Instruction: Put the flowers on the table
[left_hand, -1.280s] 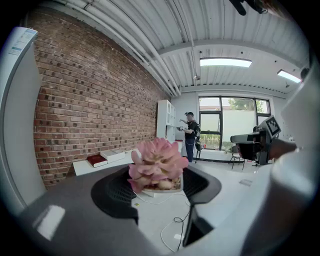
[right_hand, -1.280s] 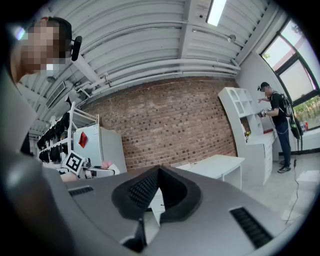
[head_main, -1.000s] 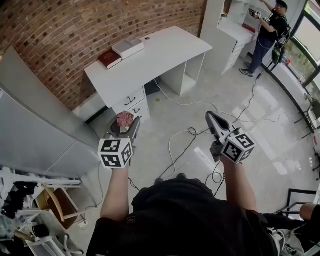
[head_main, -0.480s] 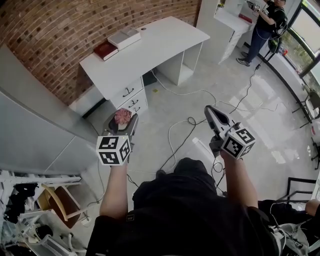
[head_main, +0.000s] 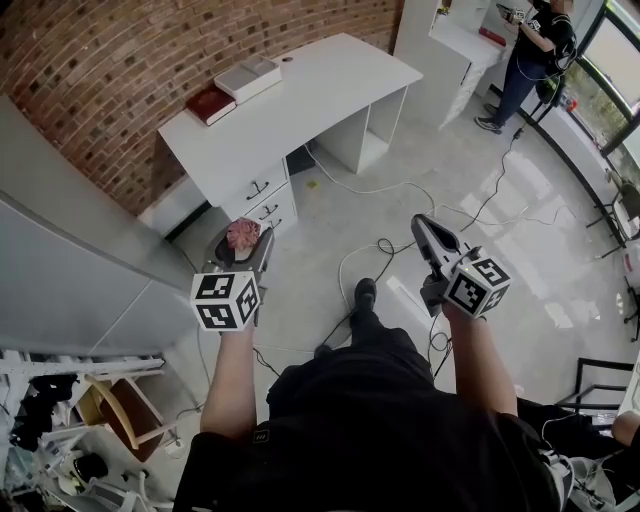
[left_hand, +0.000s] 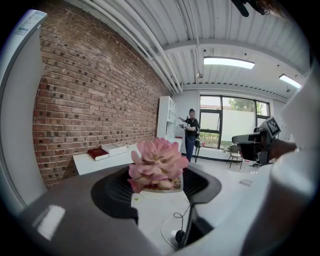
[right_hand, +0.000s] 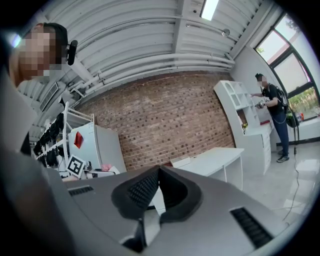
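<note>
A pink flower in a small pot (head_main: 243, 237) (left_hand: 156, 166) sits between the jaws of my left gripper (head_main: 243, 242) (left_hand: 157, 187), which is shut on it and carried at waist height above the floor. The white table (head_main: 320, 95) (left_hand: 100, 161) stands ahead against the brick wall, a good way beyond the flower. My right gripper (head_main: 420, 225) (right_hand: 159, 172) is held out to the right over the floor, jaws shut with their tips touching and nothing between them. The left gripper with the flower also shows in the right gripper view (right_hand: 102, 170).
A red book (head_main: 209, 104) and a white box (head_main: 248, 77) lie on the table's left end. Cables (head_main: 375, 265) trail across the glossy floor. A grey cabinet (head_main: 70, 250) is at the left, a white shelf unit (head_main: 450, 45) and a person (head_main: 535, 50) at the far right.
The view has shifted a little toward the table. Both grippers keep their pose, and a foot now shows on the floor between them.
</note>
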